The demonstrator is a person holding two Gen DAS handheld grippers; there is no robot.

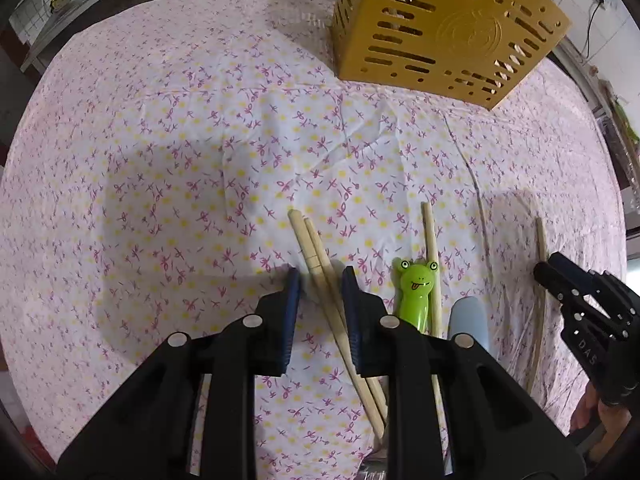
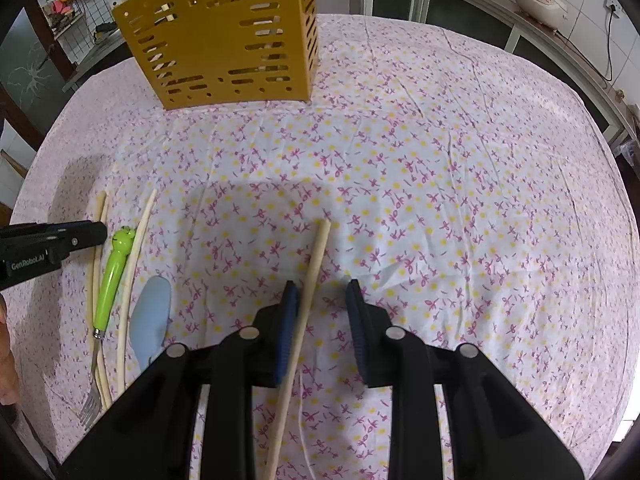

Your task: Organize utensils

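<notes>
Now chopsticks point(image 1: 320, 272) point away toward holder point(image 1: 440, 28)

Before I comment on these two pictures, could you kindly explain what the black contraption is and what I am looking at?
There is no robot arm: a person holds a hand-held gripper in each hand. Each picture comes from a wide-angle camera mounted on one gripper, looking forward along it. One shows the left gripper, the other the right gripper. On the flowered tablecloth stands a yellow slotted holder. Beside it lie a frog-handled fork, a pale blue utensil and a loose chopstick. A pair of chopsticks lies between the left fingers, and a single chopstick between the right ones. Both grippers look open, so nothing seems gripped yet.
</notes>
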